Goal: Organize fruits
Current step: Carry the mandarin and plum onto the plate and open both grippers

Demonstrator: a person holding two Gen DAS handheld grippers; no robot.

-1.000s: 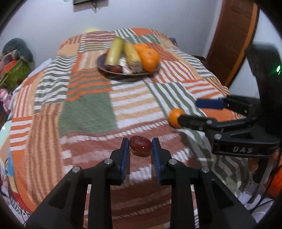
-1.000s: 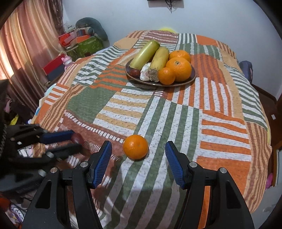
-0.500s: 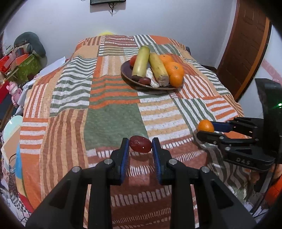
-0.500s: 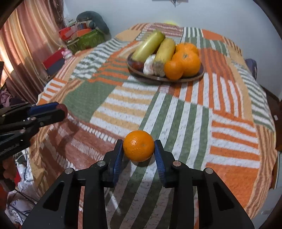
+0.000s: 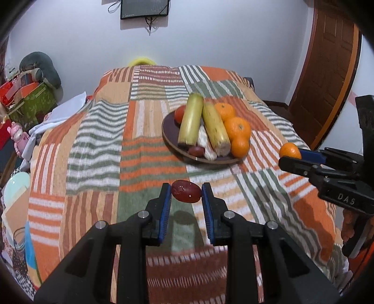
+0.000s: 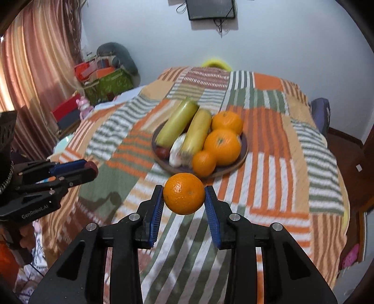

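Left wrist view cut off the right gripper (image 5: 288, 157) clamping an orange (image 5: 289, 150); left gripper (image 5: 186, 193) gripped a red fruit (image 5: 186, 194), both raised since.

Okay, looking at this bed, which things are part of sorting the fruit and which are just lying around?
Part of the job:
- orange in the right gripper
- dark red fruit in the left gripper
- plate of fruit

Just lying about:
- green box
- pink toy
- grey cushion
- wall screen
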